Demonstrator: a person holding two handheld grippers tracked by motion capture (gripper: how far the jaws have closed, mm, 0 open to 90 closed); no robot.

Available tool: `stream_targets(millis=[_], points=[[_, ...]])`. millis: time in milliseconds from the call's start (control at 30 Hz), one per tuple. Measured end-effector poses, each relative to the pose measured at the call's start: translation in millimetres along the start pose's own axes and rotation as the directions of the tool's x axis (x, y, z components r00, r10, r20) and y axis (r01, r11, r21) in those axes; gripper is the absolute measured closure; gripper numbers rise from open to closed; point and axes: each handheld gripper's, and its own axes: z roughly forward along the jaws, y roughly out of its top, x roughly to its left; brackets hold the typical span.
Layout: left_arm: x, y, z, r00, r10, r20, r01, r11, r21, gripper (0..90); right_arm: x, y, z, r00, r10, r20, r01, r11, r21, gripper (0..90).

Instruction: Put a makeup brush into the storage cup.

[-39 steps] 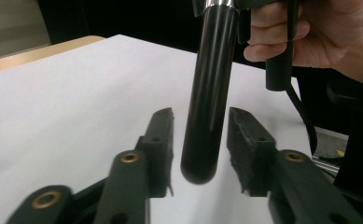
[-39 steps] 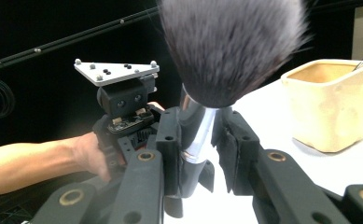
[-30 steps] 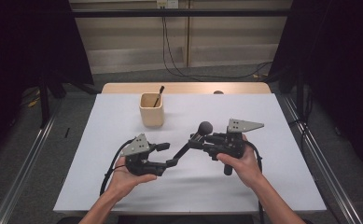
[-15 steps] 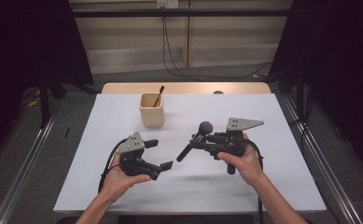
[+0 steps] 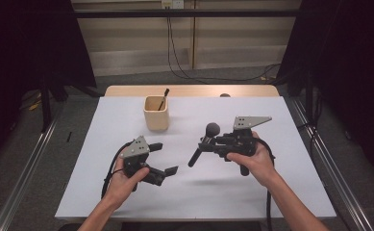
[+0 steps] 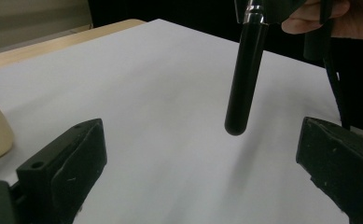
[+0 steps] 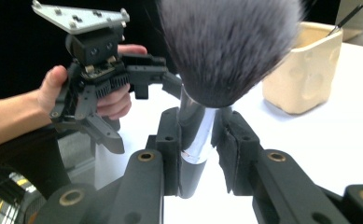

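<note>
From the high view, the right gripper clamps a makeup brush above the middle of the white tabletop, bristles up, handle slanting down-left. The left gripper, near the front edge, has just been opening, its jaws wide with nothing between them. A beige cup (a thin tool inside) stands toward the far edge; bare surface lies around both hands.

In the left gripper view, the brush handle hangs just beyond the spread jaws.

In the right gripper view, the pads press the silver ferrule. No writing is readable.
</note>
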Motion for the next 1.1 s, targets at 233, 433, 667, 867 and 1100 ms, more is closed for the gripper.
stream_targets(millis=[233,433,667,867,1100], points=[[-2.4,6.9,6.0,0.9999,0.015,0.004,-0.015,0.9998,0.01,1.8,-1.9,10.2,4.7,1.0,-0.004,-0.001,0.004,0.995,0.097,71.2],[-3.1,6.3,10.5,0.9998,0.015,0.015,-0.016,0.9997,0.016,1.8,-0.6,17.4,6.4,0.9996,-0.027,-0.002,0.027,0.992,0.124,71.2],[-2.8,6.2,13.3,0.9999,0.01,0.01,-0.01,0.9994,0.033,2.1,-2.8,19.5,14.1,0.9993,-0.038,0.004,0.036,0.977,0.212,71.2],[-2.9,6.6,17.4,0.9999,0.011,0.013,-0.011,0.9992,0.038,2.8,-3.1,20.6,21.5,0.9982,-0.056,0.023,0.046,0.953,0.298,71.2],[-3.5,7.1,21.2,0.9996,0.008,0.027,-0.009,0.9988,0.048,3.0,-2.7,22.4,24.4,0.9981,-0.058,0.019,0.049,0.948,0.314,71.2]])
